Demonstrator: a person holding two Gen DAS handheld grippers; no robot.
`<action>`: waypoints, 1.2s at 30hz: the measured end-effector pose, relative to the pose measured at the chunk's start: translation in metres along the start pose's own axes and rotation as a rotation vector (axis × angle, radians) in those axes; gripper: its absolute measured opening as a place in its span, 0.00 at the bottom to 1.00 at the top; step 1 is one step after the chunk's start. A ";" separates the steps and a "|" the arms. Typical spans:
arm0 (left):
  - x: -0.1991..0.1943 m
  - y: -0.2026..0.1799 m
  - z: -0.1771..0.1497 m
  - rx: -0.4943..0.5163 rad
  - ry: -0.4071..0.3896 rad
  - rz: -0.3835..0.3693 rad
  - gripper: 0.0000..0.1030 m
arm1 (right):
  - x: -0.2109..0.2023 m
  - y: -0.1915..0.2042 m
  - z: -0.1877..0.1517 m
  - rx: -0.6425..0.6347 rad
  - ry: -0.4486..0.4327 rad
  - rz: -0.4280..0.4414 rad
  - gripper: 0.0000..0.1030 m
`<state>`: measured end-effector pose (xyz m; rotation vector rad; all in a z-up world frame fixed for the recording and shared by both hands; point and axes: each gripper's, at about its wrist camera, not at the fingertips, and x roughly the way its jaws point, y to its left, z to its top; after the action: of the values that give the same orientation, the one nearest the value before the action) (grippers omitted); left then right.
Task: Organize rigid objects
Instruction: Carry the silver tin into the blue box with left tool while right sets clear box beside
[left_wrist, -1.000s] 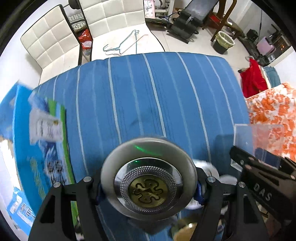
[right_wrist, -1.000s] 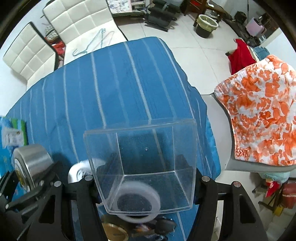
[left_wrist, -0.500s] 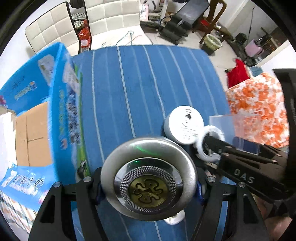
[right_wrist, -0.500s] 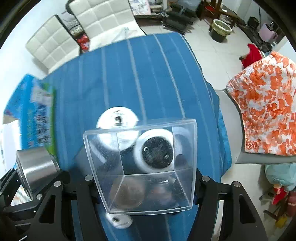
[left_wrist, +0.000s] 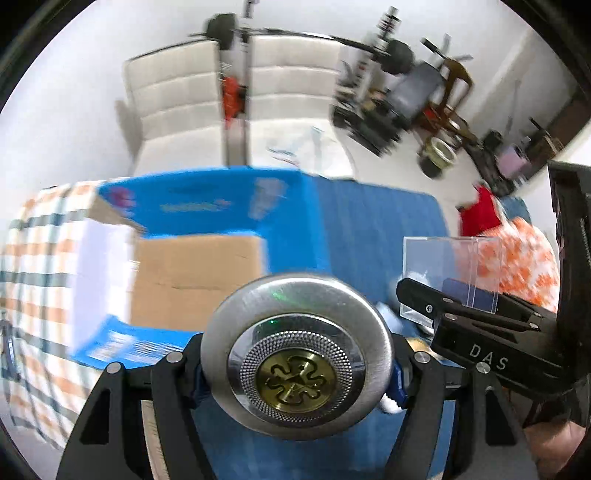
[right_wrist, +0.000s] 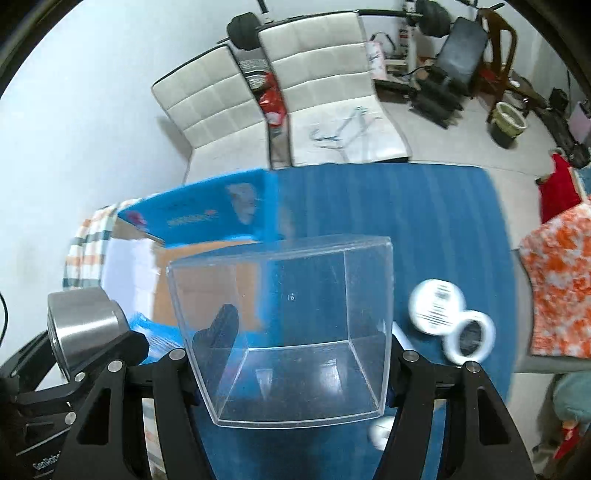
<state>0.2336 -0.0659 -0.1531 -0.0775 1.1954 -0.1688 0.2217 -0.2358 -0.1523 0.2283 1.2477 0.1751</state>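
Item: round metal tin (left_wrist: 297, 356) — clamped across its width in the left tool (left_wrist: 295, 373), lid facing the camera, axis running along the fingers, no long side to speak of.

Item: clear plastic box (right_wrist: 284, 325) — clamped in the right tool (right_wrist: 291, 373), open mouth away from the camera, slightly wider than deep.

Both held above the blue tabletop (right_wrist: 406, 206), near the open cardboard box (left_wrist: 192, 273).

Progress, judged: midway — two items in hand and unplaced; white round container (right_wrist: 436, 306) and tape ring (right_wrist: 469, 338) lie on the tabletop, unsorted.
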 end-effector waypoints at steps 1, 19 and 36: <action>0.001 0.016 0.005 -0.014 0.001 0.013 0.67 | 0.010 0.013 0.005 0.004 0.008 0.009 0.66; 0.136 0.195 0.039 -0.117 0.227 0.056 0.67 | 0.233 0.102 0.041 0.020 0.229 -0.209 0.66; 0.153 0.203 0.049 -0.132 0.285 -0.022 0.67 | 0.237 0.115 0.044 0.031 0.283 -0.204 0.91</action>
<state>0.3518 0.1067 -0.3064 -0.1871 1.4899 -0.1225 0.3361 -0.0680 -0.3254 0.1037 1.5467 0.0109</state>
